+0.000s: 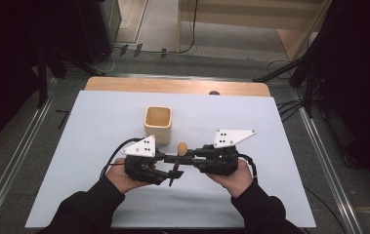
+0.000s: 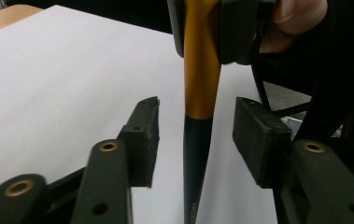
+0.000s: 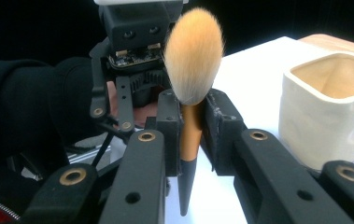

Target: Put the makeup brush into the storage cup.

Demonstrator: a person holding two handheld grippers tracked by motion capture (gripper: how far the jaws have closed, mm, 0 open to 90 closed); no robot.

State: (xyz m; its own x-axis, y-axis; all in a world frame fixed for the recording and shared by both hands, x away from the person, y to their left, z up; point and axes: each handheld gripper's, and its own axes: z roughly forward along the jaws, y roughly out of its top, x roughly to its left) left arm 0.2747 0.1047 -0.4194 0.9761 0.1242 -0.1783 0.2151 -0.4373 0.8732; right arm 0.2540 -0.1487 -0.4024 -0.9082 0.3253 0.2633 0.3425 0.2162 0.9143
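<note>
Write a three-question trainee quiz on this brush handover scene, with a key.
1. True or false: the right tongs are shut on the makeup brush.
2. How do the left tongs stand relative to the brush handle?
A. pads on either side of it, not touching
B. pads pressed on it
C. far from it
3. What container stands on the white table cover beyond the tongs?

Key:
1. True: the pads press on the orange part of the handle, just below the bristles.
2. A: there are gaps on both sides of the handle.
3. A cream square cup, upright and open-topped.
</note>
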